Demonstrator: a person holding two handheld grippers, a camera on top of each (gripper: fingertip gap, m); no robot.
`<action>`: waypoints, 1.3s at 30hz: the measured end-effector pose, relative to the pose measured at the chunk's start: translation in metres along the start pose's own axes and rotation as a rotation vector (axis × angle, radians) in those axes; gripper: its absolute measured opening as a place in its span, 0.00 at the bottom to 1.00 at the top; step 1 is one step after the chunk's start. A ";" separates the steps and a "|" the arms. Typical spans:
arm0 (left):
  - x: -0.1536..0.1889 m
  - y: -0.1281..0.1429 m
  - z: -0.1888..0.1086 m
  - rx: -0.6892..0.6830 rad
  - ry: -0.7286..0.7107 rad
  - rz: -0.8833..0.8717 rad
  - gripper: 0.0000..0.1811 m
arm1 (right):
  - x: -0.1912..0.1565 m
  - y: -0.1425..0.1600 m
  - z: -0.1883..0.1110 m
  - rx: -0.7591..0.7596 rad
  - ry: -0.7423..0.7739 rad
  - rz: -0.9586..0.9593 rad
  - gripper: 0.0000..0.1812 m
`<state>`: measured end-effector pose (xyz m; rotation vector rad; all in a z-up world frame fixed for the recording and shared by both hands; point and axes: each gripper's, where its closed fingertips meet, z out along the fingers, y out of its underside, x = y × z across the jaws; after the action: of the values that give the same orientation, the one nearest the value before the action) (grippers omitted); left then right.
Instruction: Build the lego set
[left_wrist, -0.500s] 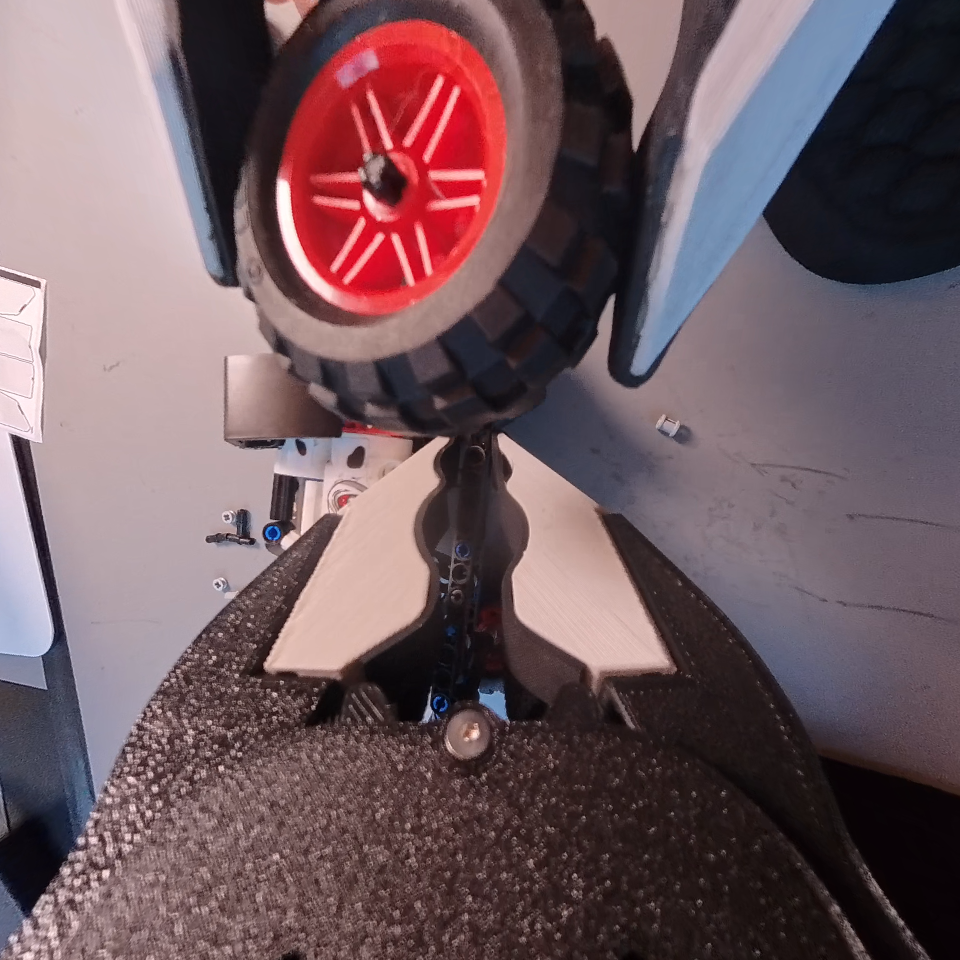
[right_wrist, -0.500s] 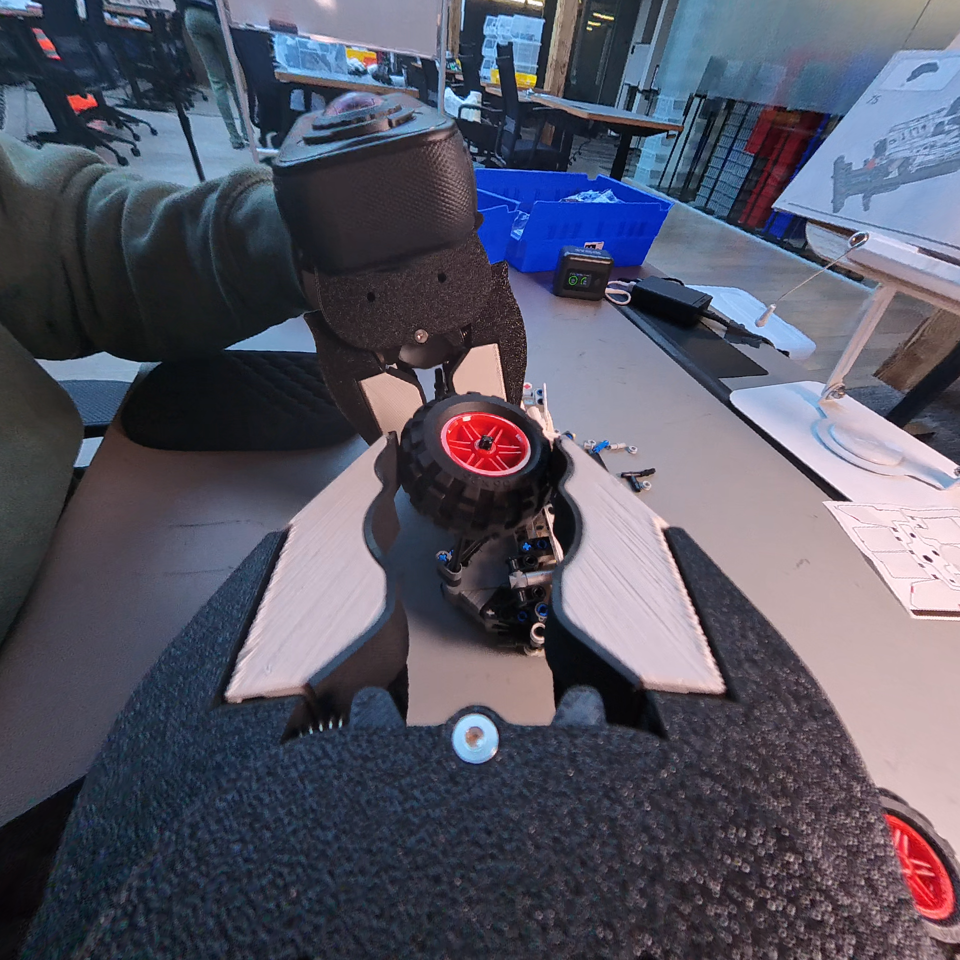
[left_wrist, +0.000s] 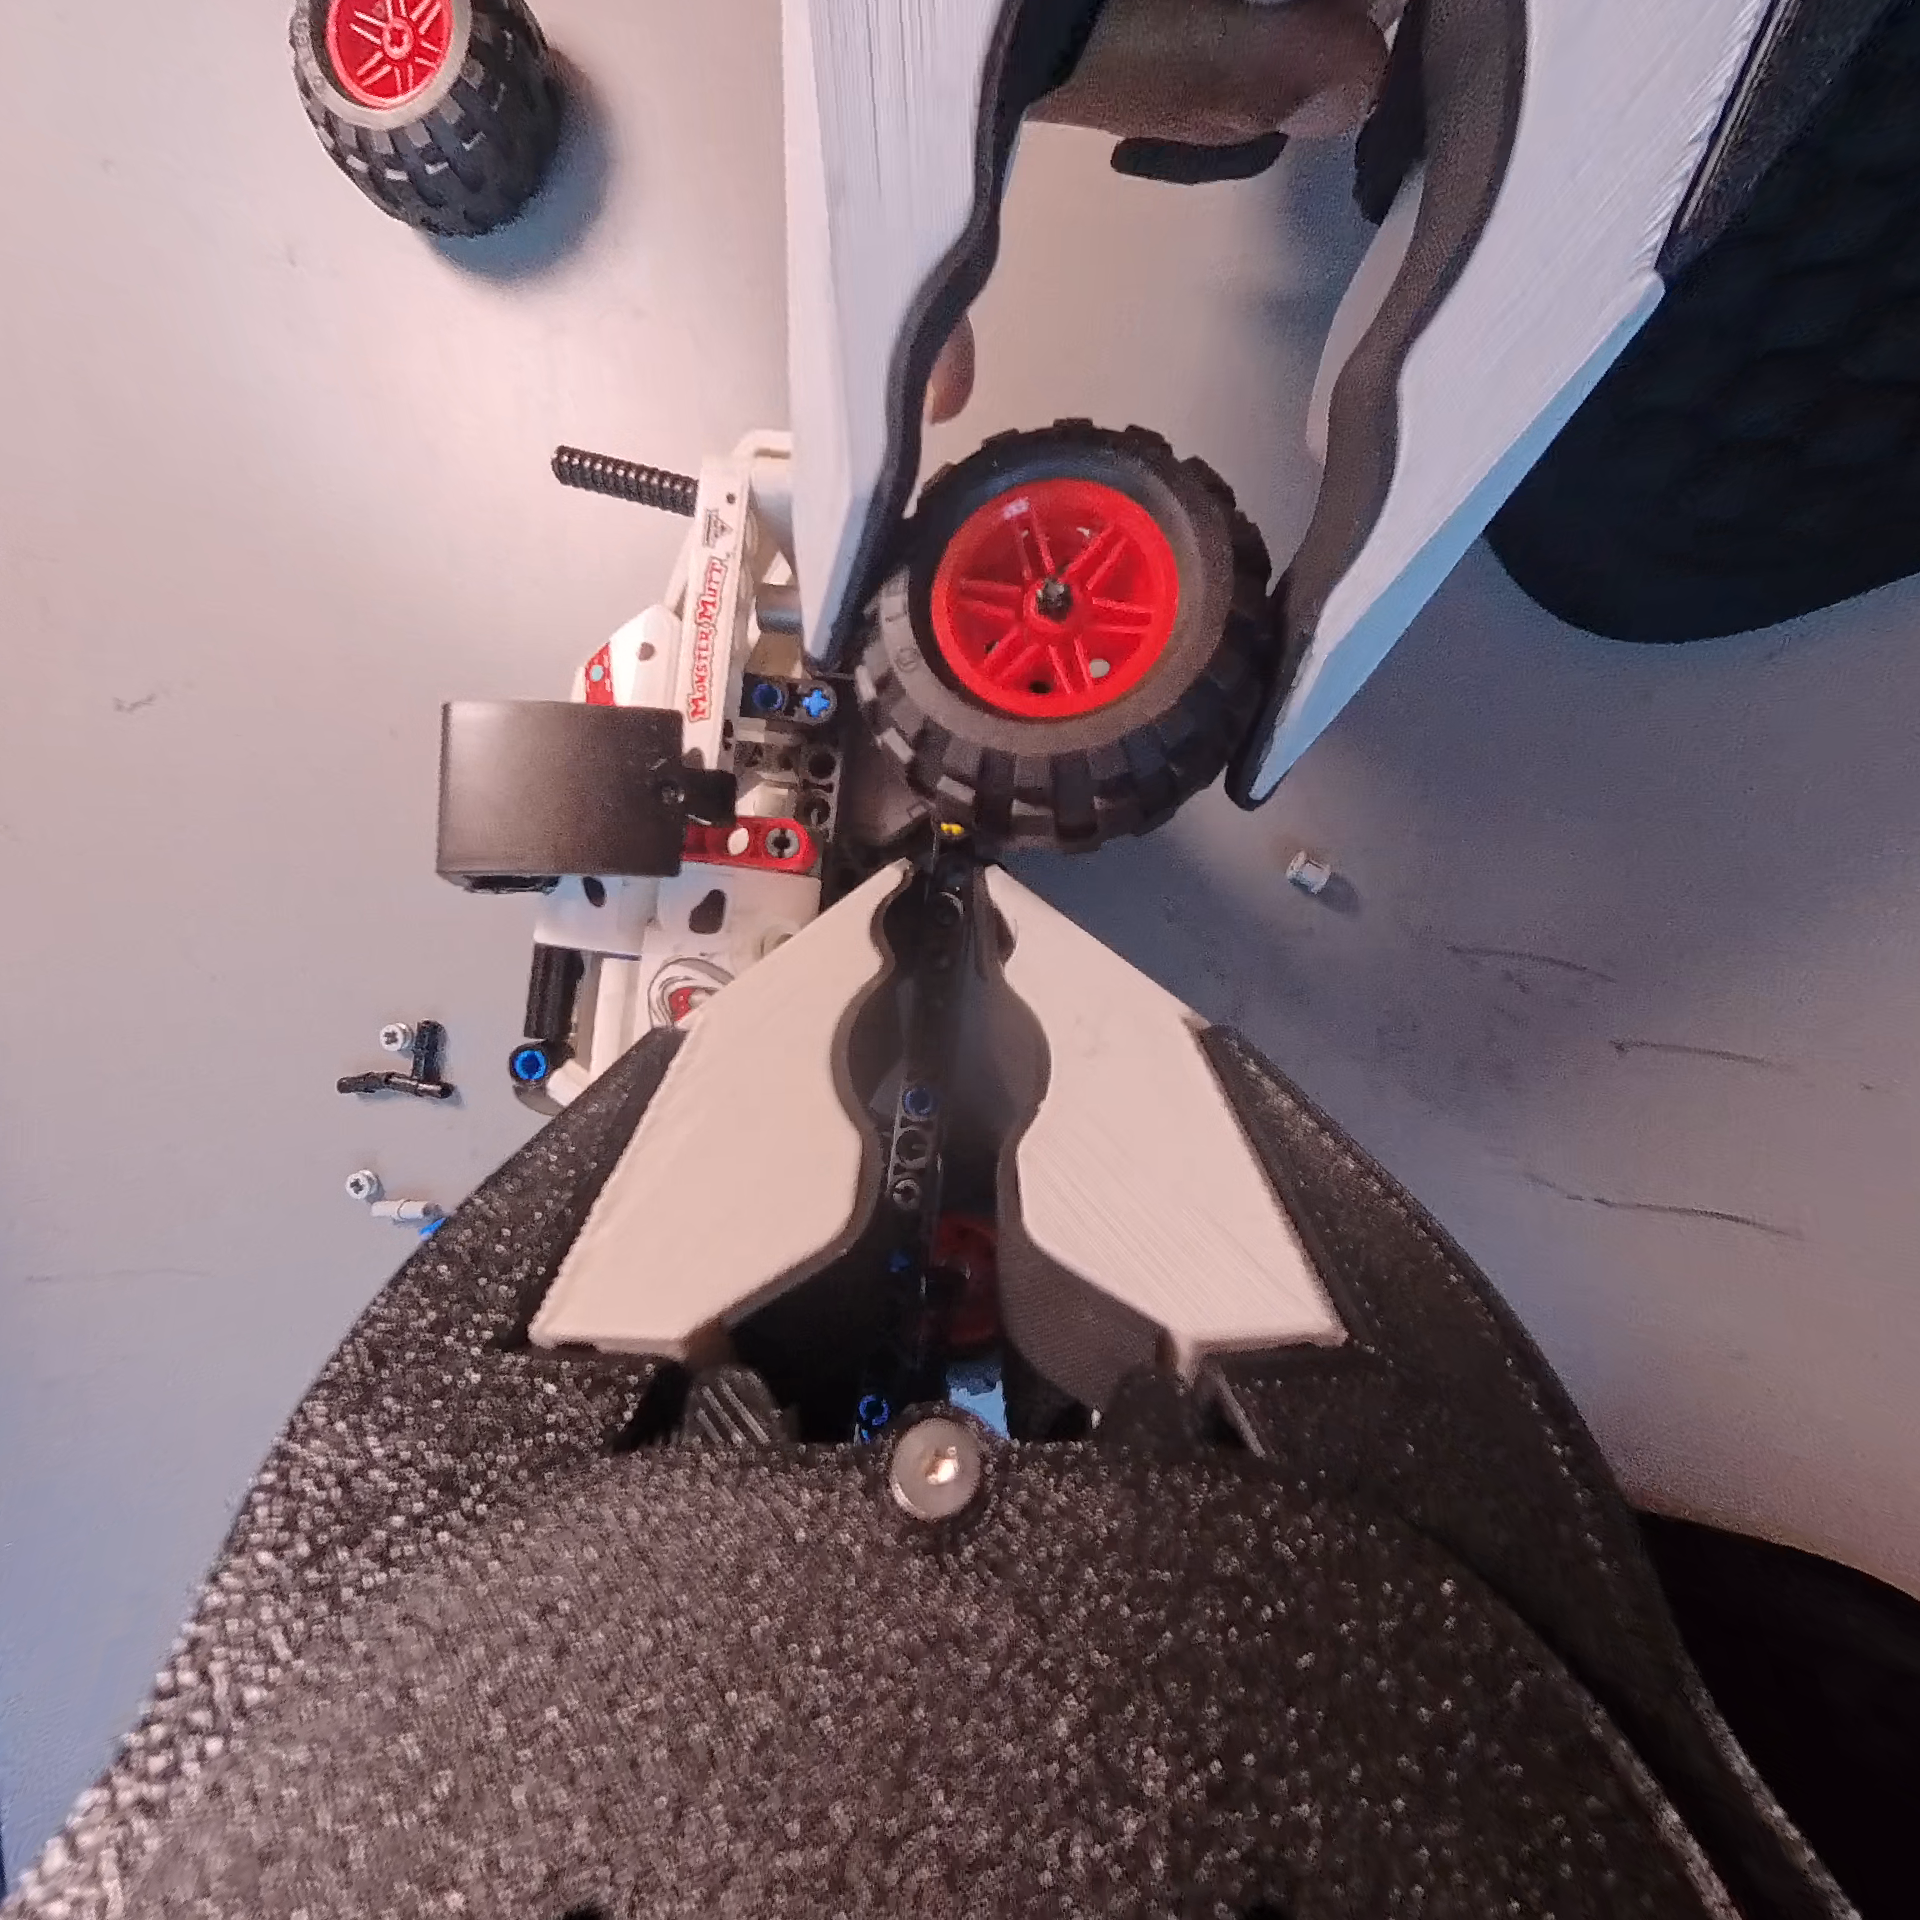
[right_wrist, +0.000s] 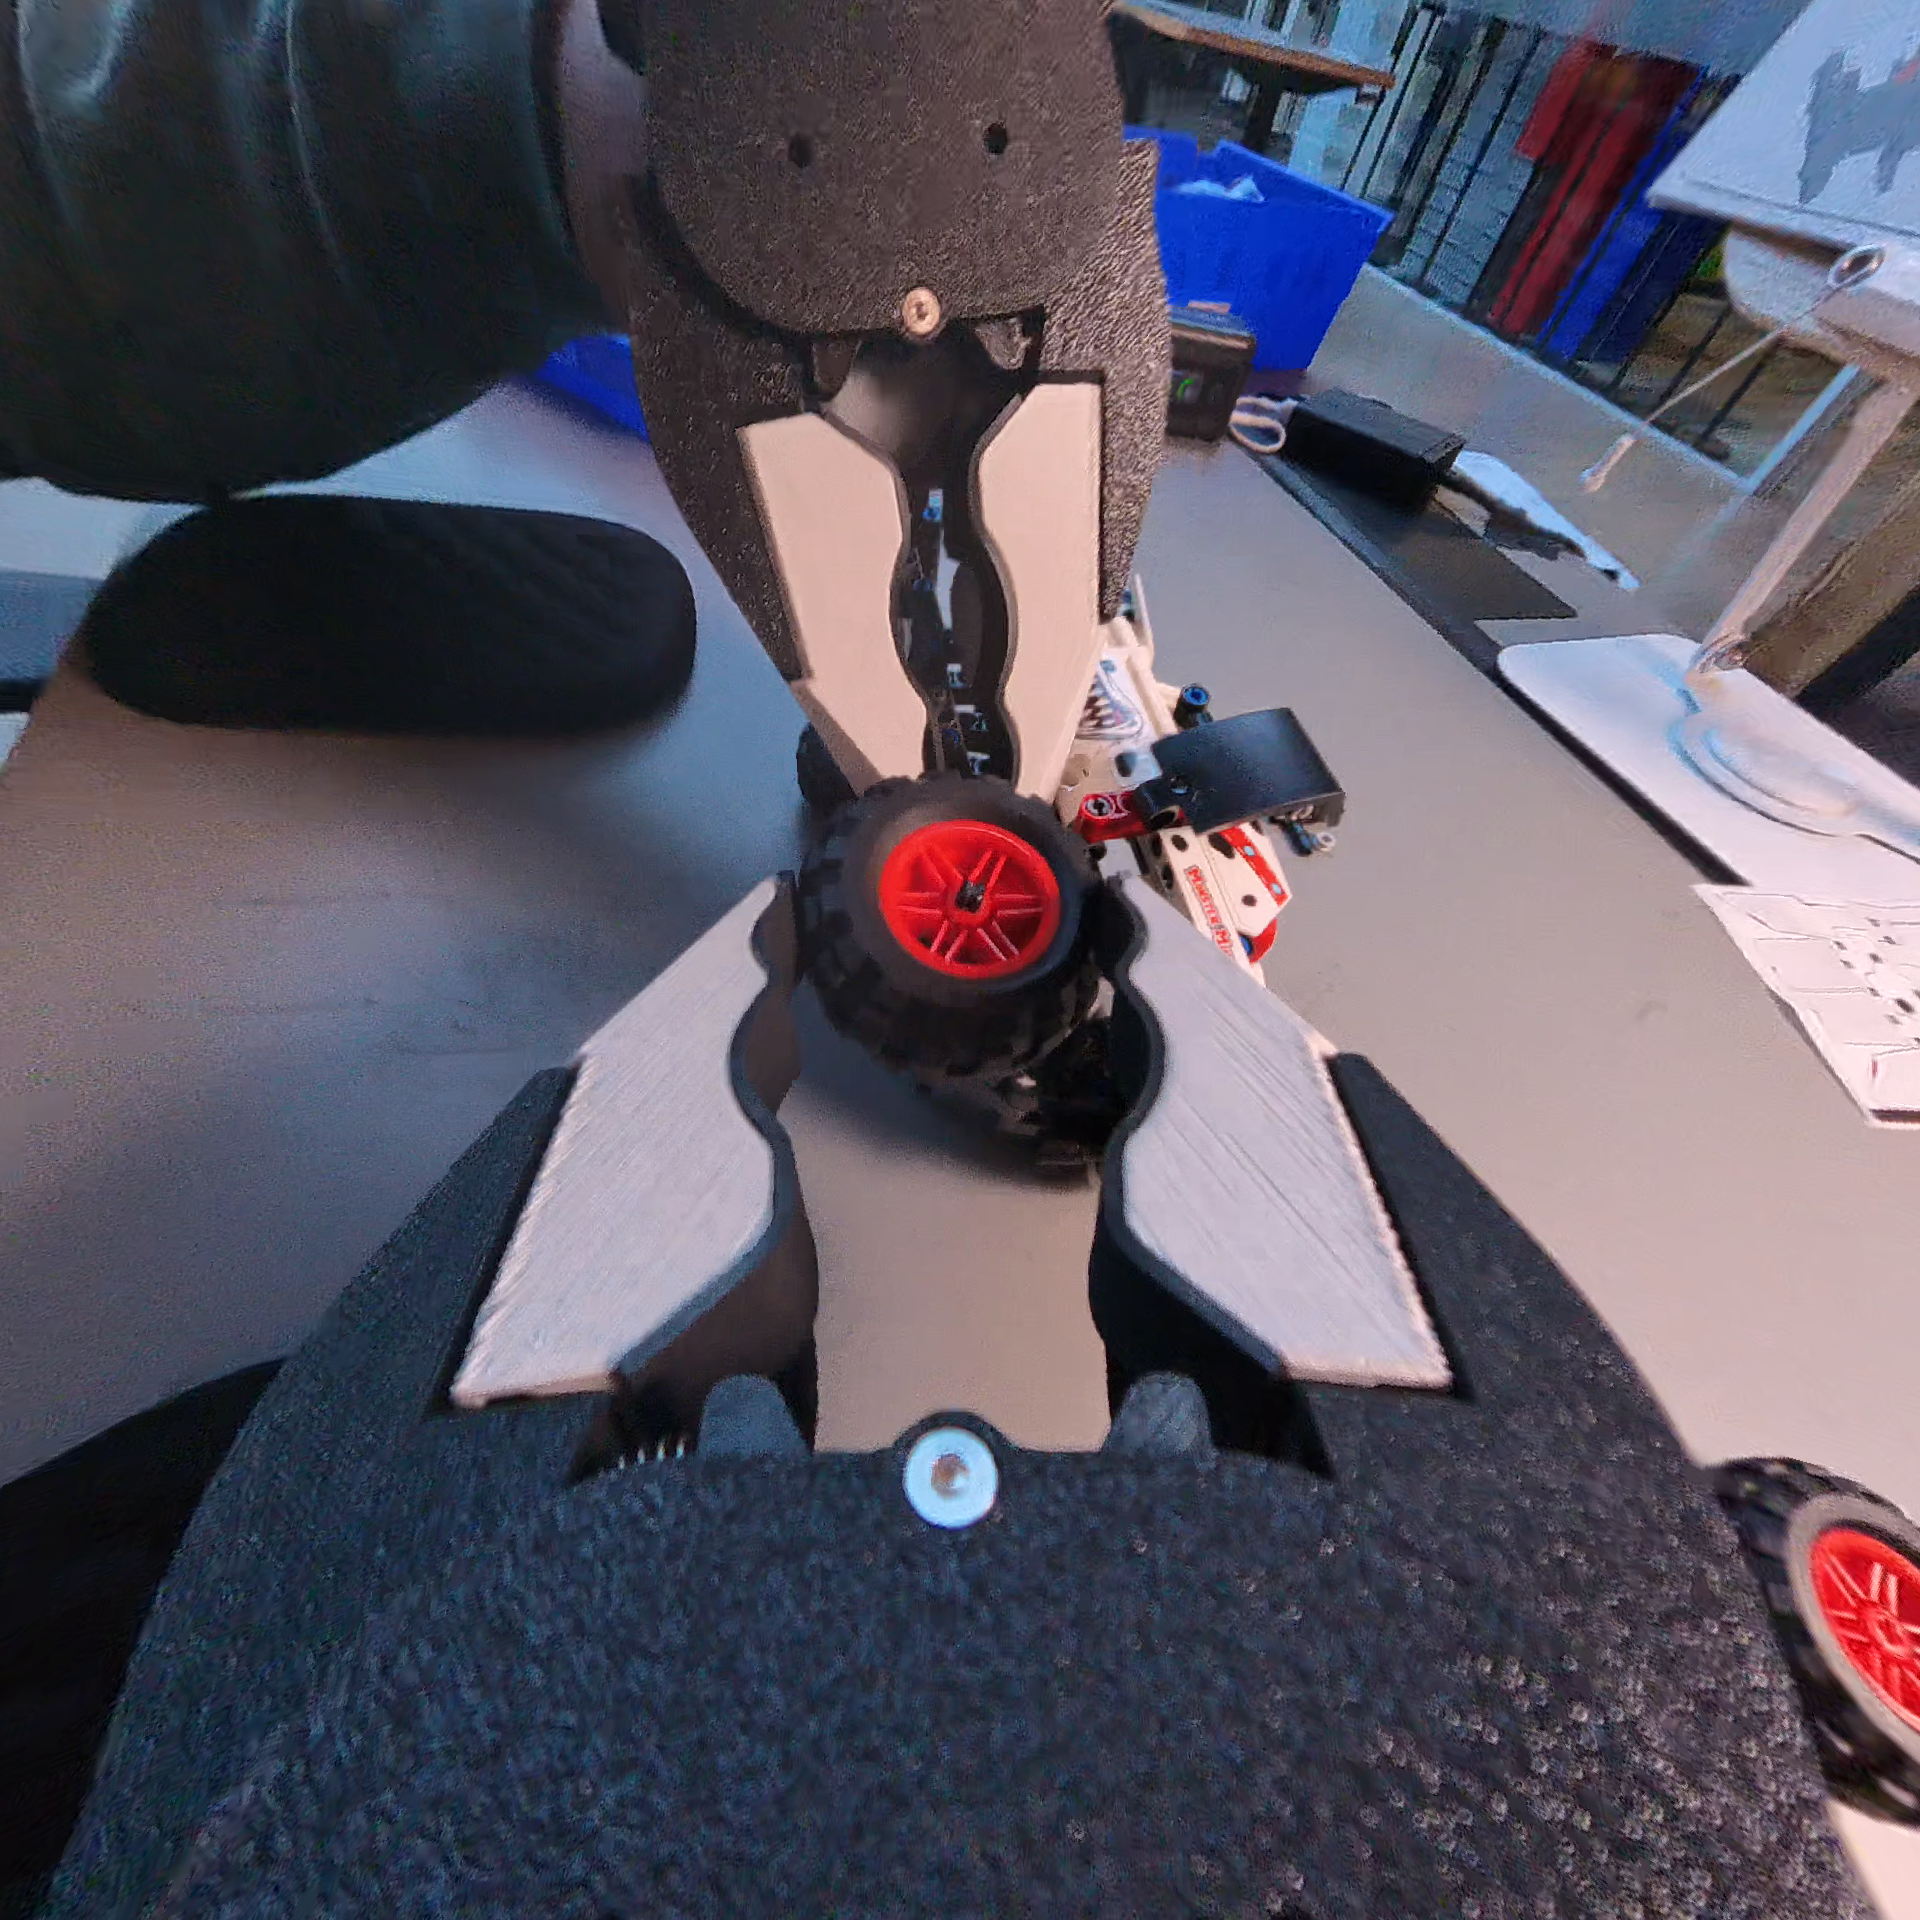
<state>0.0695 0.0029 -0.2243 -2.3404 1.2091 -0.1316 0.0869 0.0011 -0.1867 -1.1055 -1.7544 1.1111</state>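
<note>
While my left gripper clamps the black beam, my right gripper grasps the wheel at centre frame.

My left gripper points steeply down, its two pale fingers drawn nearly together and pinching a thin black beam between the tips. My right gripper comes in low and level from the opposite side, facing the left one (their tips almost meet). Its fingers are spread wide, each tip pressing a side of the red-hubbed wheel. A dark green sleeve covers the arm behind the left gripper
</note>
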 end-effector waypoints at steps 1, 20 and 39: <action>0.000 0.001 0.000 0.000 -0.005 0.001 0.04 | 0.001 -0.004 -0.001 0.012 -0.002 -0.003 0.31; 0.000 0.000 -0.002 -0.004 -0.017 0.018 0.04 | 0.029 -0.129 -0.084 0.277 0.079 -0.087 0.31; 0.052 -0.085 -0.073 0.757 0.151 -0.182 0.00 | -0.022 -0.116 -0.052 0.465 -0.159 0.155 0.30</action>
<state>0.1414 -0.0255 -0.1279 -1.7739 0.8042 -0.7068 0.1110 -0.0334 -0.0650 -0.8913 -1.4337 1.6406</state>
